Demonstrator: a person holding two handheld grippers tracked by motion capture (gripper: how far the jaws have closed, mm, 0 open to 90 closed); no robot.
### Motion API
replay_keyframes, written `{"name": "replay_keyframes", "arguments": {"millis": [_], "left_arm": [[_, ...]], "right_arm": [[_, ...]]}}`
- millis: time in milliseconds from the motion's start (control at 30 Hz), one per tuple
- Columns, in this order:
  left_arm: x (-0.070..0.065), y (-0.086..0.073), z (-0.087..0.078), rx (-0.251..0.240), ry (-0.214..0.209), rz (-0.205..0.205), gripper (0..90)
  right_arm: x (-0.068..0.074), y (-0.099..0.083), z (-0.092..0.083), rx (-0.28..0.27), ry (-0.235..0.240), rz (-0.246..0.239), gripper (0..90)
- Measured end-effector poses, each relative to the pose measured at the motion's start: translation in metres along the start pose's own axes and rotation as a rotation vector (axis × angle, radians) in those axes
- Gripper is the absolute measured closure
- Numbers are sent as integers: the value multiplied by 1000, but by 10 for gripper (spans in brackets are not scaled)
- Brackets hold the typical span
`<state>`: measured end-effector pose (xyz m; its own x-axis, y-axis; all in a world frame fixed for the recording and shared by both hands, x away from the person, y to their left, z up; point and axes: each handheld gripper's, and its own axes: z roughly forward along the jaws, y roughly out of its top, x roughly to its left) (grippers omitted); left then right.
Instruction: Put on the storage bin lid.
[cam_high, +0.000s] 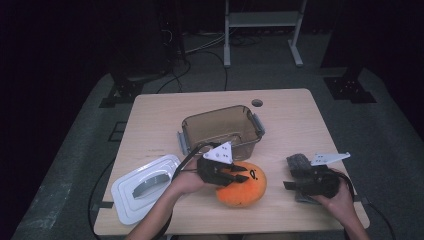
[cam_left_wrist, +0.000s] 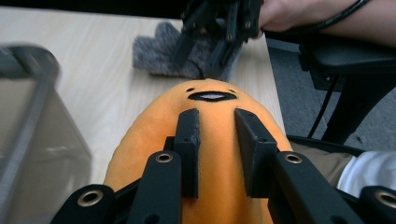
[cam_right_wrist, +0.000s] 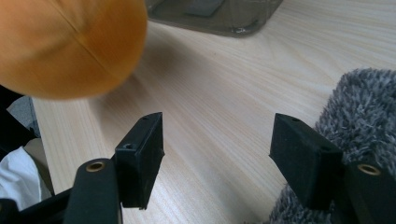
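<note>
- Bare tabletop (cam_high: 295, 125) lies right of the tub (cam_high: 221, 128), wide enough for a claw to pass.
- The plush (cam_high: 243, 186) sits just before the tub, closing that lane.
- The lid (cam_high: 145, 187) fills the near left corner.
- The grey cloth (cam_high: 298, 165) crowds the near right edge.

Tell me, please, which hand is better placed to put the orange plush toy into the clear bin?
Left: its hand-held gripper pinches the orange plush toy beside the clear bin; the right hand-held gripper sits open by the grey cloth.

Orange round plush toy (cam_high: 242, 187) with a small black face, near the table's front edge.
</note>
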<state>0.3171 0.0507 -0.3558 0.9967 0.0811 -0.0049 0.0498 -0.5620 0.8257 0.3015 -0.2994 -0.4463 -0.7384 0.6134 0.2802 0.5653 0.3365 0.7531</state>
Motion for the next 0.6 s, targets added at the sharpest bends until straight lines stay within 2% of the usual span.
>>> {"name": "replay_keyframes", "arguments": {"millis": [233, 467, 600], "left_arm": [[7, 25, -25, -31, 31, 10, 719], [21, 47, -48, -74, 62, 4, 718], [30, 56, -56, -77, 83, 0, 719]], "right_arm": [[-1, -1, 0, 1, 3, 5, 336], [-1, -1, 0, 1, 4, 5, 336], [-1, -1, 1, -1, 4, 5, 336]]}}
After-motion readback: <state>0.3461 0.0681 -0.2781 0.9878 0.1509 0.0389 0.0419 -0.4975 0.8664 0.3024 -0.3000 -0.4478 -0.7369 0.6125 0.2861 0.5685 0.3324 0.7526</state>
